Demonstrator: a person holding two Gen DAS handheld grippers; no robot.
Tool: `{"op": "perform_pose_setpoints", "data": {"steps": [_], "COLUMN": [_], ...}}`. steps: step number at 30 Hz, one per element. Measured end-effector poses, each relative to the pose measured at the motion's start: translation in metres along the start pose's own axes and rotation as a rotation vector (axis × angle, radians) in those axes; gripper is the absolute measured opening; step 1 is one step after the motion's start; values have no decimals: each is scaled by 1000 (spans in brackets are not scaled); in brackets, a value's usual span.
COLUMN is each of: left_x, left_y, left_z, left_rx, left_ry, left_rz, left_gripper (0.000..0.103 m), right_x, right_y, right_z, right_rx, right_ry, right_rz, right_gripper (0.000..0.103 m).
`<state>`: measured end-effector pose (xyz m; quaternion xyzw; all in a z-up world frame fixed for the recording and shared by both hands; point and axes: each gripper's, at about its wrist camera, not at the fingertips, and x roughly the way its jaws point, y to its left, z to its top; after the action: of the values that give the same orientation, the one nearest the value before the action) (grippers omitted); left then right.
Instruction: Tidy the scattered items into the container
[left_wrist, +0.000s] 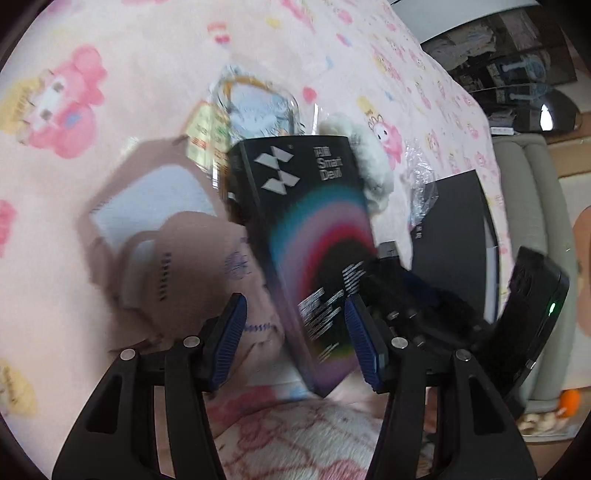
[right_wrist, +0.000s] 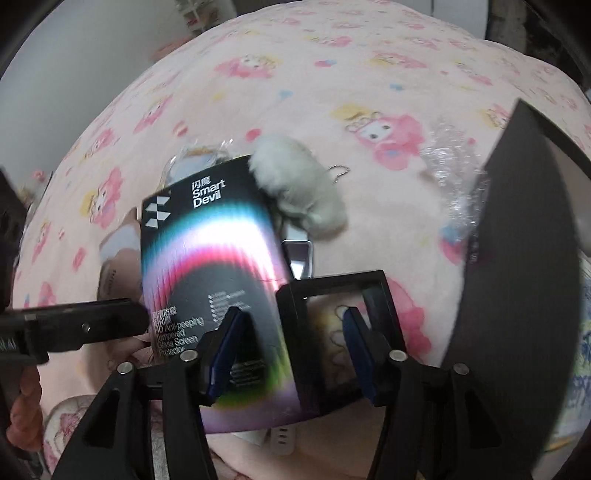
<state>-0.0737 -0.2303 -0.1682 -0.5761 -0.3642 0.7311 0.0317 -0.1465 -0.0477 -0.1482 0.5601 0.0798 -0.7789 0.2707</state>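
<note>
A black "Smart Devil" screen-protector box (left_wrist: 306, 240) with a rainbow arc lies tilted on the pink cartoon blanket (left_wrist: 110, 55). My left gripper (left_wrist: 295, 341) hovers over its lower end, open, with a gap at the left pad. In the right wrist view my right gripper (right_wrist: 291, 350) is open above the same box (right_wrist: 207, 258) and a small black frame box (right_wrist: 336, 295) with a picture inside. Neither pad presses on them. The black container (right_wrist: 517, 258) stands at the right, also seen as a container (left_wrist: 458, 236) in the left view.
A fluffy grey plush charm (right_wrist: 299, 184), a clear-wrapped card (left_wrist: 255, 107), a brown parcel bag (left_wrist: 155, 229), crumpled clear plastic (right_wrist: 450, 173) and a small silver device (right_wrist: 299, 254) lie around the box. A person's hand (right_wrist: 26, 387) shows at lower left.
</note>
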Motion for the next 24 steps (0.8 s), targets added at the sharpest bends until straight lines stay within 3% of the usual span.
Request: {"op": "perform_pose_setpoints", "data": {"steps": [6, 8, 10, 12, 14, 18, 21, 24], "left_x": [-4, -7, -9, -9, -7, -4, 1, 0], "left_y": [1, 3, 6, 10, 15, 17, 17, 15], "left_z": [7, 5, 2, -1, -4, -1, 5, 9], "left_rx": [-29, -46, -52, -60, -78, -86, -87, -79], "left_ry": [-36, -45, -51, -53, -38, -16, 3, -6], "left_rz": [-52, -64, -30, -1, -21, -48, -62, -72], "left_gripper": [57, 57, 56, 56, 57, 57, 56, 57], "right_x": [-10, -14, -17, -22, -26, -7, 5, 5], "right_y": [24, 33, 39, 43, 36, 14, 1, 3], "right_z": [7, 7, 3, 0, -1, 5, 5, 6], "right_rx": [-73, -79, -71, -85, -79, -11, 27, 29], "right_ry": [6, 23, 34, -12, -61, -12, 31, 42], "right_rz": [75, 185, 245, 183, 68, -23, 48, 76], "right_gripper": [54, 54, 54, 54, 55, 57, 66, 66]}}
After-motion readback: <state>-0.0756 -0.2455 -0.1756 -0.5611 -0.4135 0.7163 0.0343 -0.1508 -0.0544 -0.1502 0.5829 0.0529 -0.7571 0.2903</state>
